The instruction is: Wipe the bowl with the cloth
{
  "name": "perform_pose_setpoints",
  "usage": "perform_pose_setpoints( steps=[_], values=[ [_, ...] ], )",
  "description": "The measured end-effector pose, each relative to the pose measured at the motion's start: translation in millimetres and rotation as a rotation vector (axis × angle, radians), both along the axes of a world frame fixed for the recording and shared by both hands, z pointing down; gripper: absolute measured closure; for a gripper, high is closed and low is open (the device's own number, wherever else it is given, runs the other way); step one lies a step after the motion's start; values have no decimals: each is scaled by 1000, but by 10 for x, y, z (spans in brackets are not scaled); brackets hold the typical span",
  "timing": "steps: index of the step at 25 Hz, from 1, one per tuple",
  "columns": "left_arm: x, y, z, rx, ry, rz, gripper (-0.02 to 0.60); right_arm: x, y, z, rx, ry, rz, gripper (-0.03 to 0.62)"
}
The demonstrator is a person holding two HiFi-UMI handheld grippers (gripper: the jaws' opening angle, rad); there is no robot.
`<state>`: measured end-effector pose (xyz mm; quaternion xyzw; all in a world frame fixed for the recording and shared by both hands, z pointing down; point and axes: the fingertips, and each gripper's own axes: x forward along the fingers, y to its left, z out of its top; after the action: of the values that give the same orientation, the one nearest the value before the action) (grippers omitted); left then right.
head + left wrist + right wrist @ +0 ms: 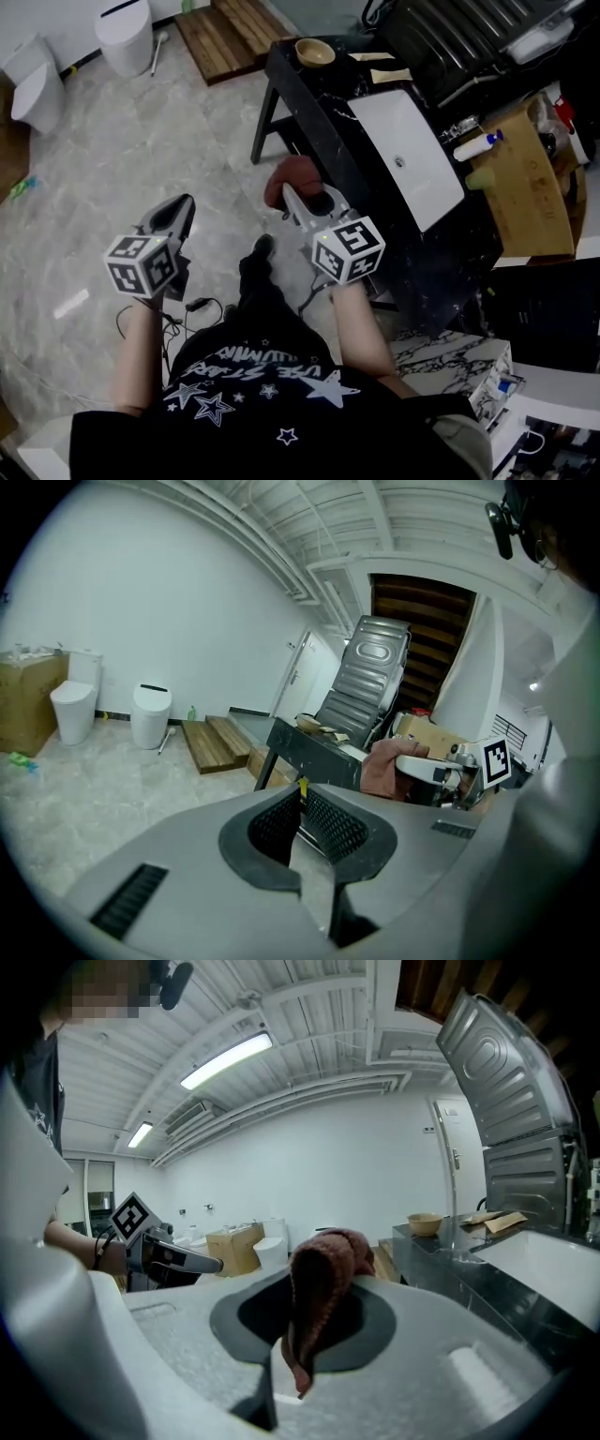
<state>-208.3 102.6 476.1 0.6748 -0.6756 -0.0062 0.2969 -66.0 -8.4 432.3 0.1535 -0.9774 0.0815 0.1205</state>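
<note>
One wooden bowl (315, 52) sits empty on the black counter (305, 98). Right gripper (314, 1302) clamps the reddish cloth (328, 1255); left gripper (300, 797) is closed on nothing.

The left claw (302, 799), jaws together and empty, faces a dark worktop (312, 755) carrying a bowl (308, 723).

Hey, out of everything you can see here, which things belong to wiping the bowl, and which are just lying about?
For the job:
- brown cloth, clamped in the right gripper
- tan bowl, on the black counter

Just lying about:
- white toilet
- wooden steps
- white basin
- white bottle
</note>
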Motion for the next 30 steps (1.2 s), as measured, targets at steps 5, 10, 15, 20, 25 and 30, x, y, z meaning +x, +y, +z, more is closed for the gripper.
perform_pose_setpoints(
  steps=[5,10,15,20,25,30],
  values=[
    [171,421,-93,23,-5,25,552,239,466,-60,11,23,27,546],
    [387,666,-157,48,10,60,552,552,766,-85,15,67,80,546],
    [560,767,-186,73,26,78,552,788,902,-113,32,99,121,546],
    [823,820,-223,79,13,103,552,1016,992,-128,34,98,137,548],
    [1180,960,-246,86,1,102,552,1332,1199,-100,30,95,107,548],
    [1688,1189,-211,83,-6,77,552,1802,1483,-34,13,88,90,548]
  ],
)
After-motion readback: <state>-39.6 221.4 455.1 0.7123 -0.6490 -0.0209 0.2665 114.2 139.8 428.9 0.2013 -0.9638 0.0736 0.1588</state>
